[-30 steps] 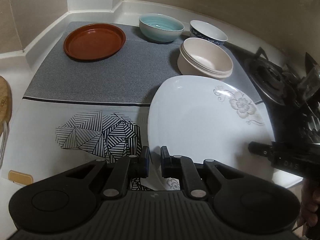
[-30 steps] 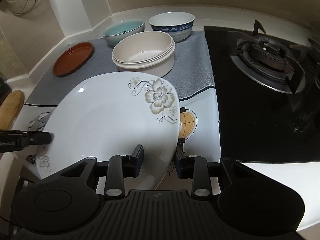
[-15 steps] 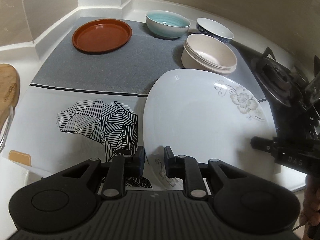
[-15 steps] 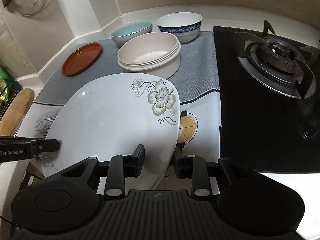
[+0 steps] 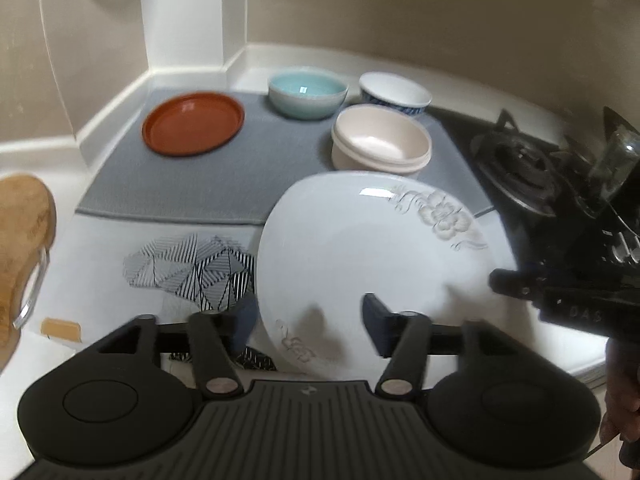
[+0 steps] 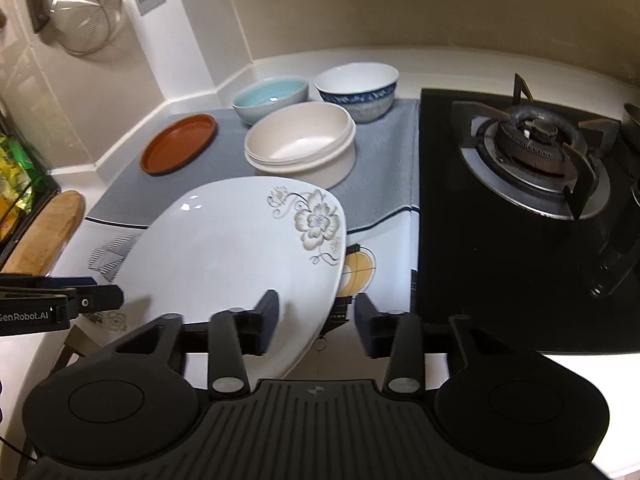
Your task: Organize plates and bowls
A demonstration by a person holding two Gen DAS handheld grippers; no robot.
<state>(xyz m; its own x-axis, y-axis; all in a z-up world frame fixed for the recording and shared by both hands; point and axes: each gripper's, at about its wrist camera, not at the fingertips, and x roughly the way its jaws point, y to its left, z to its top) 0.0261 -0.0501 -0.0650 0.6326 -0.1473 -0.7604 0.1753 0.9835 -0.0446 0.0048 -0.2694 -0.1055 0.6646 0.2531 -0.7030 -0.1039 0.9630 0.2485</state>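
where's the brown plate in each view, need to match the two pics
Left wrist view: the brown plate lies upper left of centre, on the grey mat.
Right wrist view: the brown plate lies left of centre, at the grey mat's left end.
Shared landmark: the light blue bowl stands just right of it in both.

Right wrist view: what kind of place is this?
Most likely a home kitchen counter: a gas burner set in a black hob, a strainer hanging on the wall, and bowls and plates laid out on a grey mat.
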